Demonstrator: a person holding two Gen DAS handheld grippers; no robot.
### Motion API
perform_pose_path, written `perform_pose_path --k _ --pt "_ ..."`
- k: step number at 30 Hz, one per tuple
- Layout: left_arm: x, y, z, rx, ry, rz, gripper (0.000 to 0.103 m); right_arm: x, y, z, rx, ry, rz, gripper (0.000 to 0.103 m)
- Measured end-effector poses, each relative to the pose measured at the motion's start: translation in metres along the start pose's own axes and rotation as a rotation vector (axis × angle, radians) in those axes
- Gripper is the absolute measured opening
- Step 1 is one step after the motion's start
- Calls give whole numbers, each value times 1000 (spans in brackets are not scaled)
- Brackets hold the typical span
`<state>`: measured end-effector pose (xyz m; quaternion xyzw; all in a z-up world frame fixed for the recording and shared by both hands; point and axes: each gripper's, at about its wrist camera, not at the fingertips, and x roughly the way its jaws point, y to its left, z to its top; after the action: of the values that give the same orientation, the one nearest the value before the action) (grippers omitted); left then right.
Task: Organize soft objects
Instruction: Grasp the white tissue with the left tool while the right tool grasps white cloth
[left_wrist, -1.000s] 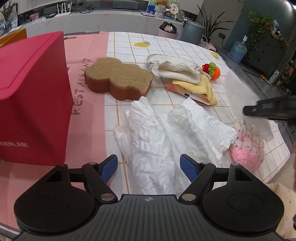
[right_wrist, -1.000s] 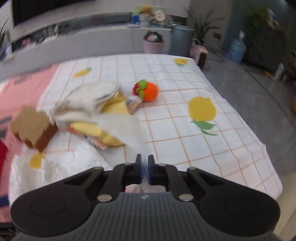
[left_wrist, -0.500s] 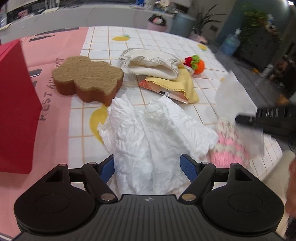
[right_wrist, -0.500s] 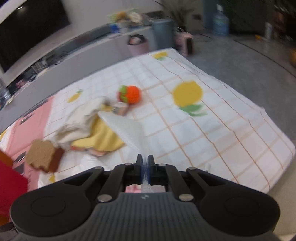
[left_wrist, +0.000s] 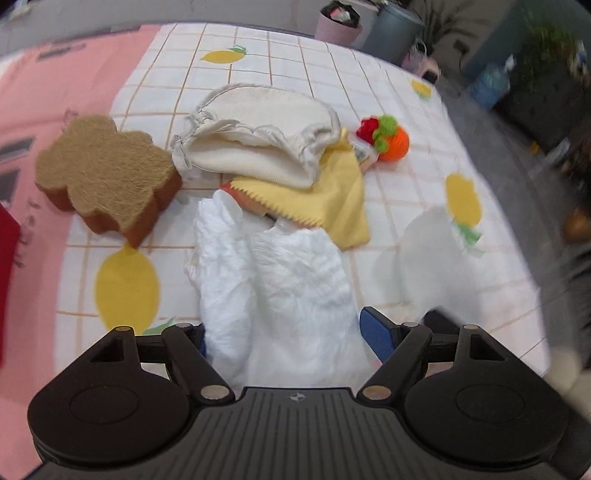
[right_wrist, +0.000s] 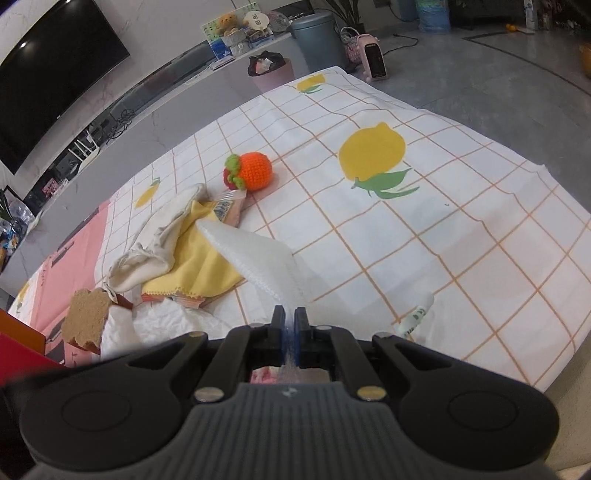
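Two grippers — right gripper (right_wrist: 290, 325) pinching white cloth (right_wrist: 258, 254), left gripper (left_wrist: 284, 338) spread.

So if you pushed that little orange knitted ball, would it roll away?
Probably a little. The orange knitted ball looks round, so a nudge could start it rolling. But its green and red tuft sticks out on one side and may stop it soon. Being yarn, it is likely light and squashy, not bouncy.

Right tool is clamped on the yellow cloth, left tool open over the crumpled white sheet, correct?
Not quite. The right tool is clamped on a thin white translucent sheet, not the yellow zigzag-edged cloth, which lies on the table; the right wrist view shows it. The left tool is open over the crumpled white sheet.
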<state>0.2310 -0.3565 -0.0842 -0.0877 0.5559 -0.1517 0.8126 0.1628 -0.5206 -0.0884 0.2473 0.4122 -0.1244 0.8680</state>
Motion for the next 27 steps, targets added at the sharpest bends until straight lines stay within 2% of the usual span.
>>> perform_pose_path --k 3,8,11,14,16,20,22,24,27 --pt "8 -3 4 -17 6 5 93 0 1 0 10 -7 -6 1" --pt "15 -18 5 37 -18 74 93 1 -4 0 49 -10 -1 1" --pt "17 -24 2 33 -49 116 93 0 -5 -1 46 -12 -3 1" --pt "17 -26 -4 27 -91 124 88 -1 -7 -1 62 -10 5 1" --pt "16 -28 -9 87 -116 152 76 -1 -6 -1 57 -10 5 1" --pt "14 -29 -23 224 -169 174 59 -2 -3 -3 35 -10 -1 1" --pt "10 -21 -26 211 -194 169 33 -2 -4 -2 36 -9 0 1" --pt "6 -11 -24 192 -199 133 27 -2 -4 -3 36 -8 1 2" --pt "2 -1 -22 213 -184 92 24 -3 -3 -4 27 -12 -2 2"
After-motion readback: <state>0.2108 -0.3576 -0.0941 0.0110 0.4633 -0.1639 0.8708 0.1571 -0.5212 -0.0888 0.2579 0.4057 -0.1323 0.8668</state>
